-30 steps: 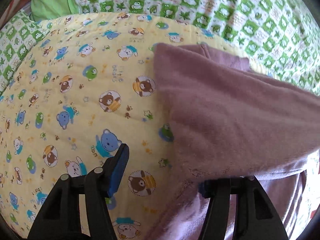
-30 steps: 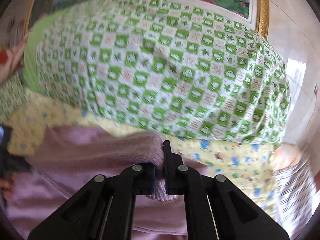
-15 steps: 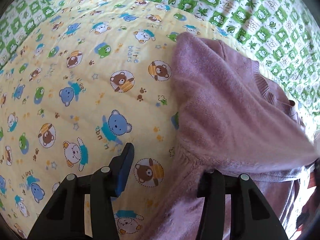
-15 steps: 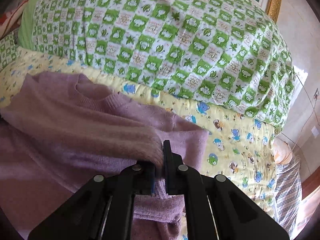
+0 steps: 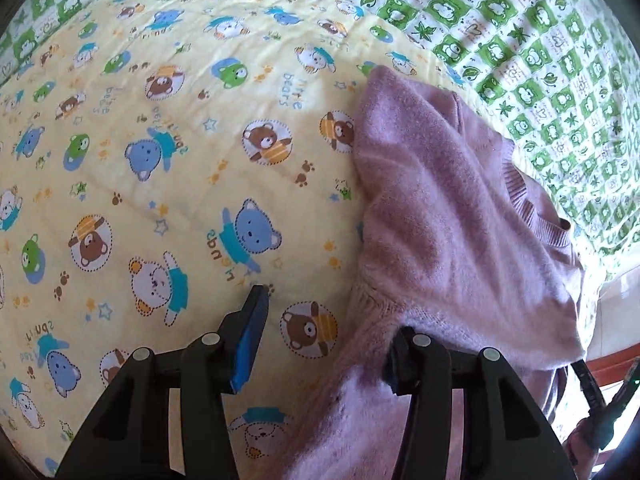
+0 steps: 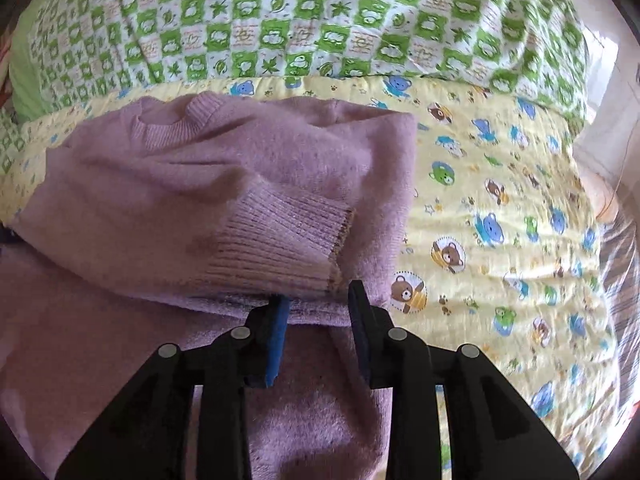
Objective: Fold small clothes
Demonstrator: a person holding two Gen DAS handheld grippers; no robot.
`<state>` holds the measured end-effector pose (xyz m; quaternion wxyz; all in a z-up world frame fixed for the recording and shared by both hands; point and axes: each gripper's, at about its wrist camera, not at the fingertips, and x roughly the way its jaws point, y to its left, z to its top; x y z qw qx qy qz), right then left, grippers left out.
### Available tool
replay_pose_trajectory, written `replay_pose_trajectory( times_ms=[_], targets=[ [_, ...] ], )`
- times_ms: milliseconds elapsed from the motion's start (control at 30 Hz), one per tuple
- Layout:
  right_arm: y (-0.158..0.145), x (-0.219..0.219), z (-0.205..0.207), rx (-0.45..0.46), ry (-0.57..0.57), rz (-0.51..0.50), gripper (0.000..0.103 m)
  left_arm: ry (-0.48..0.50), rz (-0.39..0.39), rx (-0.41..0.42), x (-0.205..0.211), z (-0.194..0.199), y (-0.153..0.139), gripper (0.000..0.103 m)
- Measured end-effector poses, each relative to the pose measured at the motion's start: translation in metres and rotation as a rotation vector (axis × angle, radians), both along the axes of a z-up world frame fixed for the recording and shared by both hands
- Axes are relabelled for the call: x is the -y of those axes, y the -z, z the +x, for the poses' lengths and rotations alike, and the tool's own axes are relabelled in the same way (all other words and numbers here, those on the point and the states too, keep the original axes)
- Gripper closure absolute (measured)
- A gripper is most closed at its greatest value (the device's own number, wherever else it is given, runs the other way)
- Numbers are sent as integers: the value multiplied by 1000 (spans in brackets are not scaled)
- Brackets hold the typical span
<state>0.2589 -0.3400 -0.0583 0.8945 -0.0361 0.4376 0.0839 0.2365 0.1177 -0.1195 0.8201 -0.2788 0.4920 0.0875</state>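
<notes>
both jaws open over a mauve sweater

the right gripper (image 6: 318, 300) has its jaws apart, holding nothing, just short of the ribbed cuff (image 6: 280, 236). the left gripper (image 5: 332, 320) gapes wide, empty. the mauve sweater (image 5: 440, 220) lies on the bear-print quilt (image 5: 180, 140), green checked bedding (image 6: 320, 20) beyond.

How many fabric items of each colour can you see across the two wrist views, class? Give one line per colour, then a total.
Mauve: 1, the knitted sweater, sleeve folded across its body.
Yellow: 1, the bear-print quilt under it.
Green and white: 1, the checked blanket behind.
Total: 3
</notes>
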Motion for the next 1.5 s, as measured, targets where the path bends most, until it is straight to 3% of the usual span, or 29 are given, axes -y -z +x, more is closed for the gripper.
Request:
replay_pose_trajectory(
  times_ms=[67, 267, 367, 500, 733, 867, 967, 1067, 1267, 1367, 1500],
  targets=[
    [-7, 11, -4, -1, 50, 68, 58, 8, -6, -1, -2, -6, 0, 51],
    [-22, 28, -7, 2, 122, 197, 55, 73, 27, -33, -3, -20, -4, 50],
    [-26, 19, -1, -9, 93, 270, 55, 88, 13, -35, -4, -35, -14, 50],
    [-21, -2, 20, -58, 16, 393, 55, 96, -41, 33, -3, -52, -39, 47],
    [6, -31, 55, -191, -47, 494, 53, 122, -32, 52, 2, -1, -52, 44],
    [22, -10, 66, -216, 54, 437, 53, 132, -23, 49, 9, 41, -50, 44],
    [7, 6, 66, -158, 112, 466, 52, 161, -56, 78, 20, 62, -51, 44],
    [-12, 12, 70, -79, 89, 494, 47, 228, -87, 101, 38, 77, -50, 40],
    [-20, 10, 107, -50, 42, 532, 47, 266, -79, 56, 57, 104, -33, 40],
    [-27, 1, 133, 1, 0, 430, 46, 300, -51, 85, 61, 116, -45, 40],
    [-29, -23, 178, -8, -148, 269, 37, 368, 68, 93, 62, 150, -64, 26]
  ],
)
